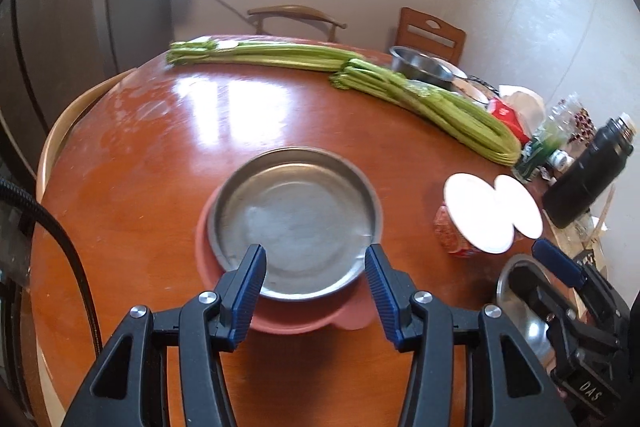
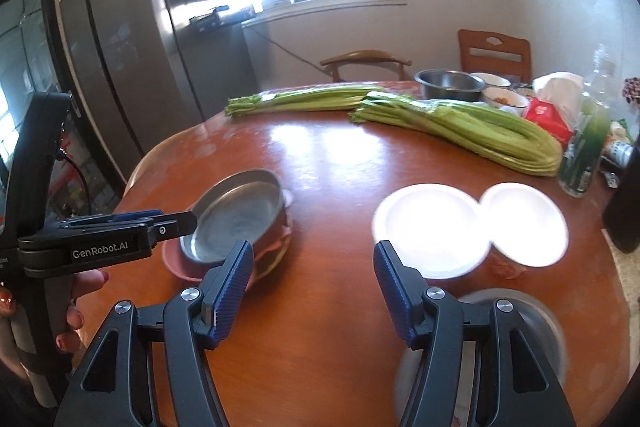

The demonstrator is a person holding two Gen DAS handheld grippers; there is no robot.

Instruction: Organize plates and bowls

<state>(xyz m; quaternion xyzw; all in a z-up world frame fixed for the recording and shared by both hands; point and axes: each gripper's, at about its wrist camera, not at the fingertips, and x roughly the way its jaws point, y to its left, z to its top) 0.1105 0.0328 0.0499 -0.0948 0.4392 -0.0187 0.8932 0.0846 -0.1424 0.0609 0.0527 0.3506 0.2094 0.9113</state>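
Observation:
A shallow metal plate [image 1: 296, 223] rests on a pink plate [image 1: 288, 327] in the middle of the round wooden table [image 1: 160, 187]. My left gripper [image 1: 316, 271] hovers open over the metal plate's near rim, its pads not touching it. From the right wrist view, the stack [image 2: 236, 215] lies to the left, with the left gripper's fingers [image 2: 132, 217] beside its rim. My right gripper [image 2: 314, 267] is open over bare table, nothing between its fingers. Two white bowls with red outsides [image 2: 428, 227] [image 2: 528, 223] stand side by side ahead of it. A metal dish [image 2: 540, 323] lies under its right finger.
Two bunches of celery [image 1: 440, 99] [image 1: 256, 53] lie across the far half of the table. At the far right are a metal basin [image 1: 420, 63], a red tissue pack [image 2: 548, 115], a green bottle [image 2: 584, 151] and a black flask [image 1: 588, 171]. Chairs and a fridge [image 2: 120, 67] stand beyond.

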